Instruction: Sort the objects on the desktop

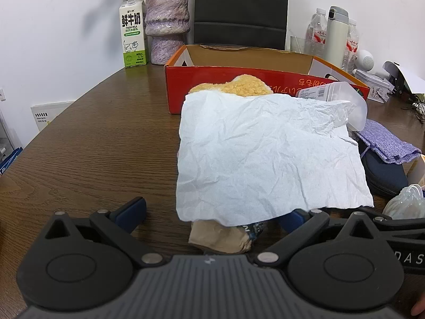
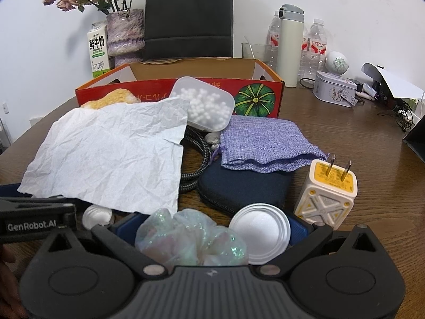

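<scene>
A crumpled white tissue [image 1: 265, 154] [image 2: 106, 154] lies over a pile of small objects on the brown table [image 1: 93, 146]. My left gripper [image 1: 212, 214] is open at the tissue's near edge, with its right finger tucked under the paper. A folded brown paper piece [image 1: 220, 236] lies between its fingers. My right gripper [image 2: 211, 228] is open around a glittery mesh bundle [image 2: 186, 236] and a round white lid [image 2: 259, 236]. Behind stands a red cardboard box [image 1: 175, 87] [image 2: 106, 90]. A yellow knitted item [image 1: 247, 85] peeks out past the tissue.
In the right wrist view lie a plastic box of white beads [image 2: 204, 103], a purple woven pouch [image 2: 265, 143], a navy case [image 2: 239, 188], a braided cable [image 2: 196, 159] and a white-yellow plug [image 2: 326, 191]. A milk carton [image 1: 134, 34], vase [image 1: 167, 24], thermos [image 1: 336, 34] and bottles line the back.
</scene>
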The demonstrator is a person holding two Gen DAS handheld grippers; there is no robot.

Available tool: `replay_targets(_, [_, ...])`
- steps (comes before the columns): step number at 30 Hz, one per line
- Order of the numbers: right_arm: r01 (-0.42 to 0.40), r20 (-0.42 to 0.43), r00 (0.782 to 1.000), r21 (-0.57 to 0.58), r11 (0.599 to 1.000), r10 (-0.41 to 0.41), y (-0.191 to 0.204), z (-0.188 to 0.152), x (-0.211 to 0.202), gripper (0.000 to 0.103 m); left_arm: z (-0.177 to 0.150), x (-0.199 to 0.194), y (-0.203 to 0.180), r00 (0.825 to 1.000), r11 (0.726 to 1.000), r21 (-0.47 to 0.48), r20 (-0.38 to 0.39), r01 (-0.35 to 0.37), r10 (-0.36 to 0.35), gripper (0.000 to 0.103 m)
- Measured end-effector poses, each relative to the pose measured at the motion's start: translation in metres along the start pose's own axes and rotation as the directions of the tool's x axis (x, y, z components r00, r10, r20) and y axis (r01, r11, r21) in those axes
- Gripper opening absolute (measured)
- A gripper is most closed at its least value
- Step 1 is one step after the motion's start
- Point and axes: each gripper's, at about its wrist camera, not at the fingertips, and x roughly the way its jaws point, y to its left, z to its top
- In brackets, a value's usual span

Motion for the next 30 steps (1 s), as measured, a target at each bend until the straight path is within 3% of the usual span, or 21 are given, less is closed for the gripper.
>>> replay_targets(26, [0.003,0.000,1.000,0.001,1.000,-0.003,0.000,0.000,0.000,0.103,0.000,0.000,0.000,1.000,1.000,0.004,0.000,0.003,-0.003,0.103])
replay_targets(30, [-0.052,-0.015,0.999,-0.022,0.998,0.052,-0.002,-0.003,-0.013,0.099,-0.011,-0.020,0.005,0.999,0.998,0.022,0.015,0.052,-0.052,0.103])
